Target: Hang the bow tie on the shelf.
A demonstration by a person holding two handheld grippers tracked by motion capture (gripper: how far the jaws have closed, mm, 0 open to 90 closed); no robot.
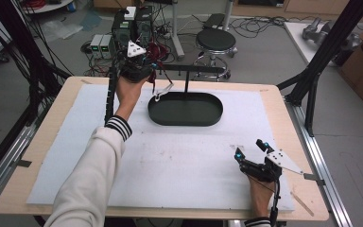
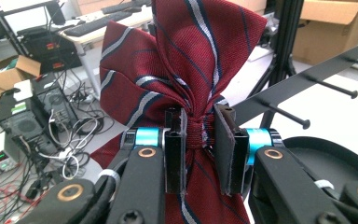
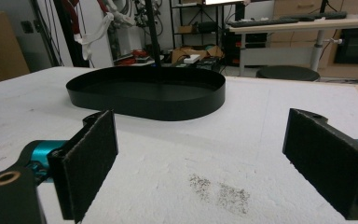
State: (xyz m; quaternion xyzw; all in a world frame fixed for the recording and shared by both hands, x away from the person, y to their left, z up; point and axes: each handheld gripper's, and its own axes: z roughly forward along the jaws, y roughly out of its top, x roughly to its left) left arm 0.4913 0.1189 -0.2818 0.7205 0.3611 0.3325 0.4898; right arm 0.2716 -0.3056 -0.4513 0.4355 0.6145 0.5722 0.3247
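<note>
The tie (image 2: pixel 186 70) ran off the top and bottom edges of the left gripper view, so its ends went unseen. In the high view it was too small to tell apart beneath the left gripper (image 1: pixel 144 71), beside the rack's bar (image 1: pixel 194 69).

Dark red striped necktie (image 2: pixel 186 60): woven cloth, fine ribbed weave, slight sheen. Black oval tray (image 3: pixel 149 100) and black peg rail (image 2: pixel 303 81): matt painted metal, smooth. White table mat (image 1: pixel 184 161) looks rough, foam-like; black gripper pads (image 3: pixel 91 163) look coarse and felt-like.
</note>
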